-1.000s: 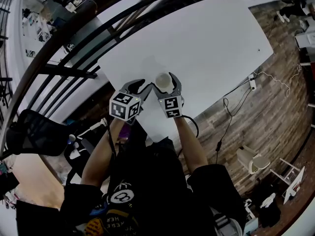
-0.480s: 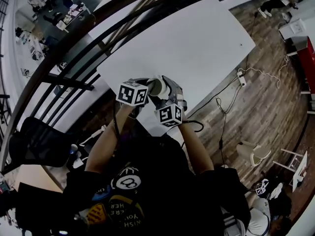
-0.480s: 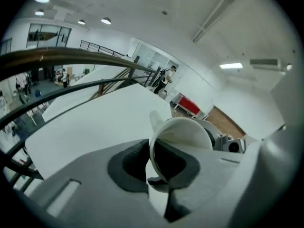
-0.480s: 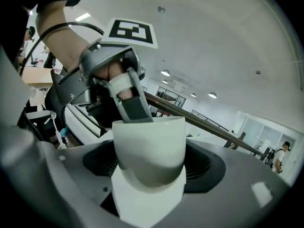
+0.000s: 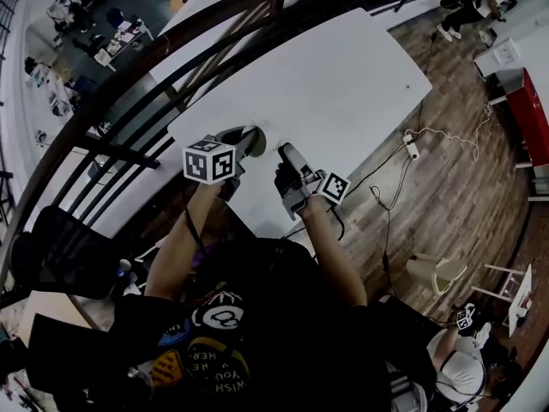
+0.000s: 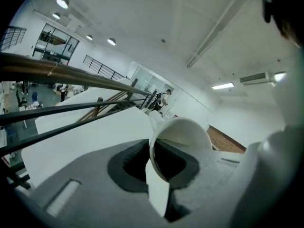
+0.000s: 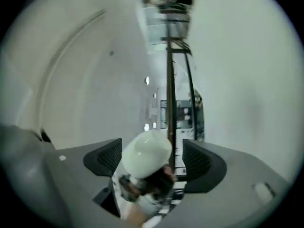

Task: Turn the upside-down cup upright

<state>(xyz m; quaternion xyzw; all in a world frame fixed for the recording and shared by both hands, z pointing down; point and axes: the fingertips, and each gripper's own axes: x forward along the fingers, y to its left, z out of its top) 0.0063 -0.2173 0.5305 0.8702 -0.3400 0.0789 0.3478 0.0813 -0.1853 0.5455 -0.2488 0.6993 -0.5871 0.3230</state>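
The white cup (image 5: pixel 255 138) is off the white table (image 5: pixel 343 84), tipped on its side. My left gripper (image 5: pixel 240 140) is shut on it. In the left gripper view the cup's (image 6: pixel 187 134) rim wall is pinched between the pads of that gripper (image 6: pixel 159 167), and its mouth faces the camera. My right gripper (image 5: pixel 286 157) stands a little to the right of the cup, open and apart from it. In the right gripper view the cup's (image 7: pixel 147 153) closed bottom shows beyond the wide-set jaws of this gripper (image 7: pixel 152 163), with nothing between them.
Dark railing bars (image 5: pixel 129 84) run along the table's left side. A black chair (image 5: pixel 60 239) stands at the lower left. Cables and a power strip (image 5: pixel 410 144) lie on the wood floor to the right. Both grippers are near the table's front edge.
The left gripper closed on the cup and lifted it. The right gripper, which was at the cup before, has let go and drawn back to the right.
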